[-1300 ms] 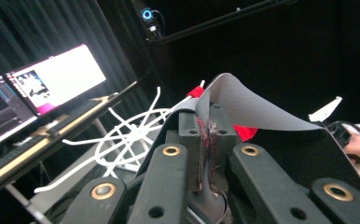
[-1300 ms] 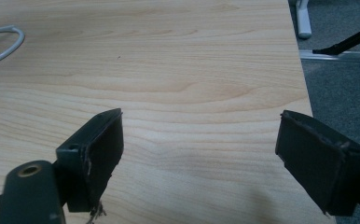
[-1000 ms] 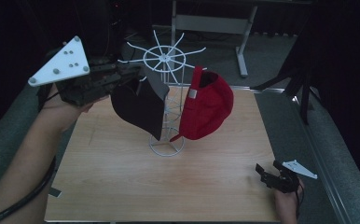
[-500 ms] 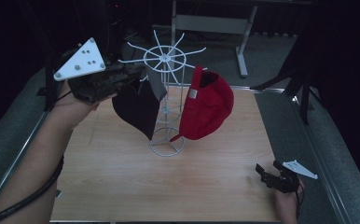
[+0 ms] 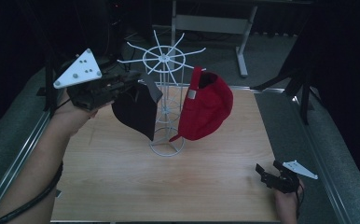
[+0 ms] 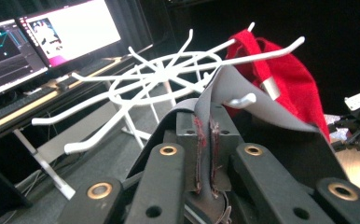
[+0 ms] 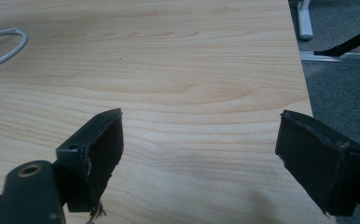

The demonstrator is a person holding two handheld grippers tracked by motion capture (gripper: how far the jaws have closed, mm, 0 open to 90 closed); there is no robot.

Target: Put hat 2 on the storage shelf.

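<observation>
Black fabric, a soft cap with a grey strap band (image 5: 136, 109), hangs at centre-left of the high view, its band hooked over a white prong of the white wire hat rack (image 5: 165, 60) while the crown droops toward the pale wooden table (image 5: 122, 186). In the left gripper view the band (image 6: 243, 112) is seen looped over a prong tip in the middle of the frame, with its lower fold caught between the pads of the left gripper (image 6: 205, 154), whose jaws are nearly pressed together on the cloth and have just been easing apart slightly.

The step in hand is judged to be leaving the cap on its prong. It would be done well if the band were confirmed seated behind the upturned tip before the pinch is fully released, and if the gripper were then drawn straight back and downward, so that the cloth is not dragged off.

A red baseball cap (image 5: 206, 107) hangs from a neighbouring prong just right of centre; it should not be brushed. The right gripper (image 5: 271, 175) rests at lower right on the table, jaws spread wide and empty.
</observation>
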